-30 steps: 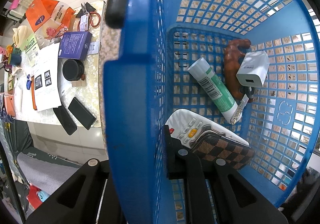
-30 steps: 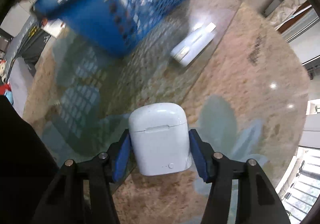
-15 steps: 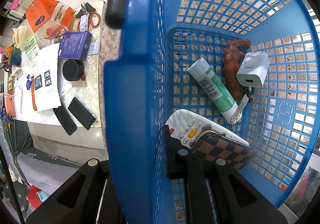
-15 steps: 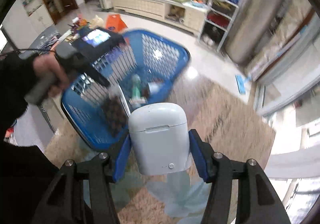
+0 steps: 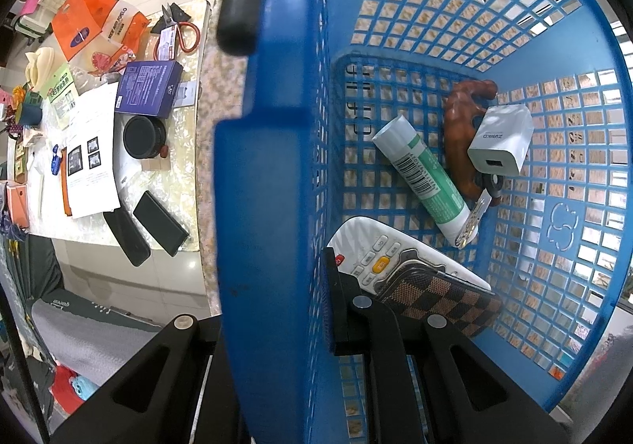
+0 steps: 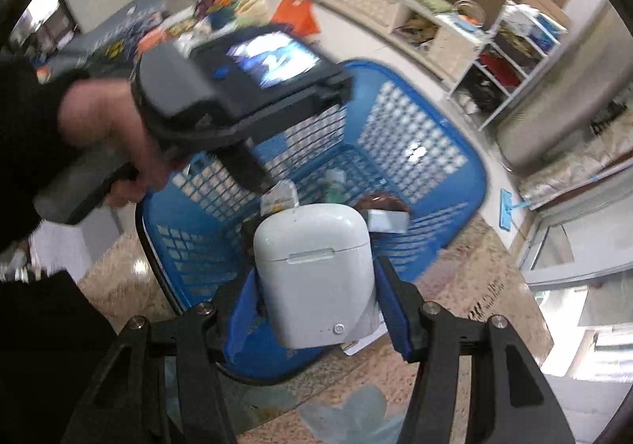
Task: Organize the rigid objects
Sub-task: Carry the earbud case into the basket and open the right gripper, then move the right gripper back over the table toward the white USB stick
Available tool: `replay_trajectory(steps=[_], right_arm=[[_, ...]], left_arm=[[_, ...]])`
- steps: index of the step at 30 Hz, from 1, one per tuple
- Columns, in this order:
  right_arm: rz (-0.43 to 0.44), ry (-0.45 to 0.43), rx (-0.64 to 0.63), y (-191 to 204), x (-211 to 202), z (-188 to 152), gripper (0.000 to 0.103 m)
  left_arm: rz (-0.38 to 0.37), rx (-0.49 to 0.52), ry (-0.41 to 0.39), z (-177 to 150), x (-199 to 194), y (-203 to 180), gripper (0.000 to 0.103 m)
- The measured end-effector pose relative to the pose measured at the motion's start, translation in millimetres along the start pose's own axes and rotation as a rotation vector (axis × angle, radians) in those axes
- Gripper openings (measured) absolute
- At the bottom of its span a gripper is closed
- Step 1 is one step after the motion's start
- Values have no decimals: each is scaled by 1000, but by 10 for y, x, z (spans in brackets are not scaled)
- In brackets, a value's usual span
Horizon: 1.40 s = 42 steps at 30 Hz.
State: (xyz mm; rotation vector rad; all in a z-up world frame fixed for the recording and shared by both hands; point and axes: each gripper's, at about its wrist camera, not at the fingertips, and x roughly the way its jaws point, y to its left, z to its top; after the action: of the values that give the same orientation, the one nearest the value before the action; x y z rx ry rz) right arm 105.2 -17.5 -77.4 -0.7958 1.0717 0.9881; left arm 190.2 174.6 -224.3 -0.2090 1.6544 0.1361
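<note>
My left gripper is shut on the wall of a blue lattice basket, one finger on each side. Inside lie a green-and-white tube, a white charger, a brown wooden piece, a white remote and a checkered brown wallet. My right gripper is shut on a white earbud case, held over the near rim of the basket. The left gripper's body and the hand holding it show at upper left.
The basket stands on a speckled stone counter. Beside it a lower table carries a purple box, a black round tin, papers, scissors and two black flat items. Shelves stand beyond.
My right gripper rose from low over the counter and swung toward the basket with the earbud case; it now hangs over the basket's near rim. The left view is unchanged.
</note>
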Motion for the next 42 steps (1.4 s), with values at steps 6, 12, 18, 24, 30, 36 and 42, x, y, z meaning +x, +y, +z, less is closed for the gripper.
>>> replay_trajectory(steps=[6,12,18,24,30,36,42], right_arm=[[20,53,-92,169,200,14,55],[21,82,-133,275,326,4,55],[7,109,-142,332,422,-6,55],[19,110,-111,264,502,1,55],[37,121,-79,145,587,7,72],[64,59,-49,85,504,-3,95],[61,-18,6,-60,128,-61,103]], left_arm=[[0,5,-2,4,-4,-11,13],[-1,8,-3,2,-8,-24,13],[2,8,-2,1,-11,-32,13],[4,11,-2,2,-13,-50,13],[5,10,-2,5,-15,-60,13],[6,12,-2,2,-11,-66,13],[6,12,-1,-1,-3,-66,13]])
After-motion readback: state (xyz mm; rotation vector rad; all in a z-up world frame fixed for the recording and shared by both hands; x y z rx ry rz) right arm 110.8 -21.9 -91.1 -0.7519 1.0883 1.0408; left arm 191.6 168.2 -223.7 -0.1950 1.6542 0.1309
